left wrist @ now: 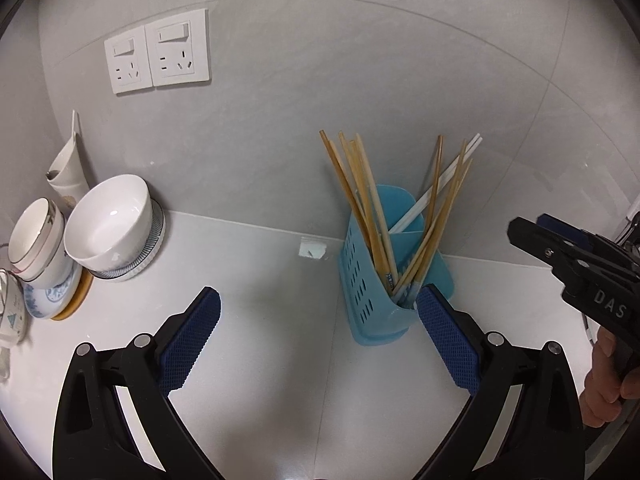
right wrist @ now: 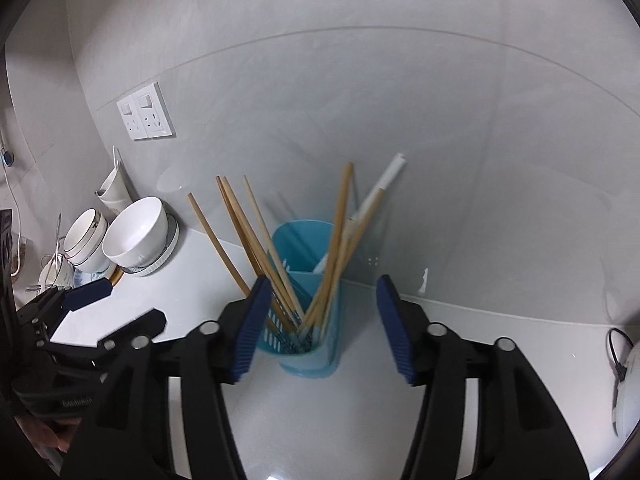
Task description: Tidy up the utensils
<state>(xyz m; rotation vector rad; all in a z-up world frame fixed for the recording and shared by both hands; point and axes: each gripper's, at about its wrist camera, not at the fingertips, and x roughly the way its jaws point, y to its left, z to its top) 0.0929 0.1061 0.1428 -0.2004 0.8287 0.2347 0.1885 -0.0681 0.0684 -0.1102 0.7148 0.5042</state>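
A blue slotted utensil holder point(left wrist: 366, 280) stands on the white counter near the wall, and it also shows in the right wrist view point(right wrist: 310, 354). Several wooden chopsticks point(left wrist: 362, 196) and a white pair point(left wrist: 440, 182) lean out of it; they also show in the right wrist view point(right wrist: 256, 240). My left gripper point(left wrist: 318, 300) is open and empty, just left of and in front of the holder. My right gripper point(right wrist: 324, 292) is open and empty, its fingers on either side of the holder and nearer than it.
Stacked bowls and plates, with a white bowl point(left wrist: 112, 220) in front, stand at the left by the wall. Two wall sockets point(left wrist: 158, 52) sit above them. The right gripper point(left wrist: 580, 264) shows at the left wrist view's right edge. A cable point(right wrist: 618, 356) lies at the right.
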